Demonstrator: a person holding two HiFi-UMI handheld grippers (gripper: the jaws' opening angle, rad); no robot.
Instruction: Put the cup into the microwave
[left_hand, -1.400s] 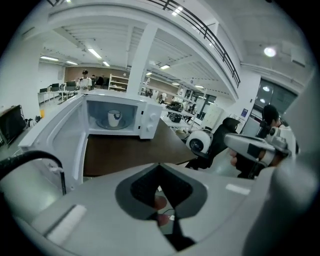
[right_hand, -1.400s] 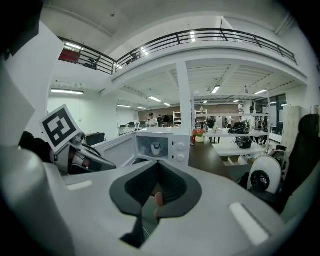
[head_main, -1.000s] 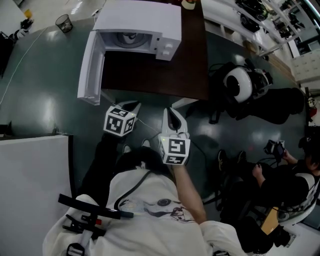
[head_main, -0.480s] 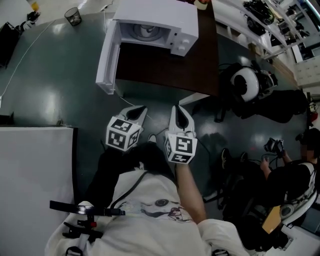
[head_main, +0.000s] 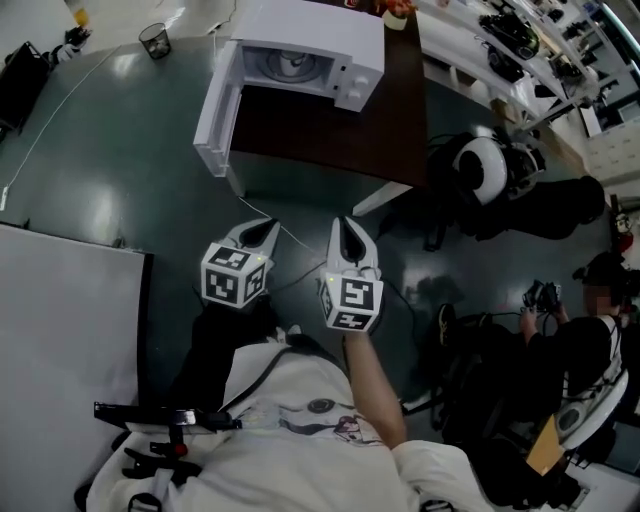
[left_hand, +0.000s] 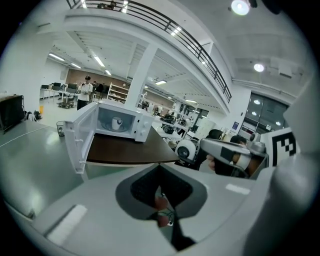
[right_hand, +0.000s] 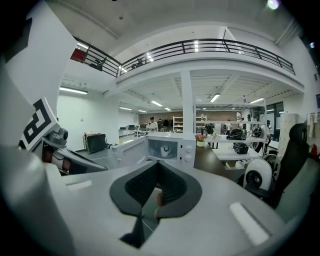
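- The left gripper (head_main: 262, 232) has its jaws pressed together, with nothing between them.
- The right gripper (head_main: 346, 232) sits just to its right, jaws likewise closed and empty.
- Both are held side by side above the dark green floor (head_main: 120, 190), on the near side of the table, pointing toward the microwave and well apart from it.
- Beyond them, a dark brown table (head_main: 330, 140) carries a white microwave (head_main: 320, 35) at its far left corner. The microwave door (head_main: 215, 105) stands wide open to the left.
- The cup (left_hand: 116, 123), white, stands upright on the turntable inside the microwave.
- Right of the table lies a round white-and-black device (head_main: 478, 165). Farther right and nearer, a seated person (head_main: 585, 350) holds a small controller.
- A mesh bin (head_main: 153, 40) stands on the floor at the far left, and a white panel (head_main: 70, 340) fills the near left.
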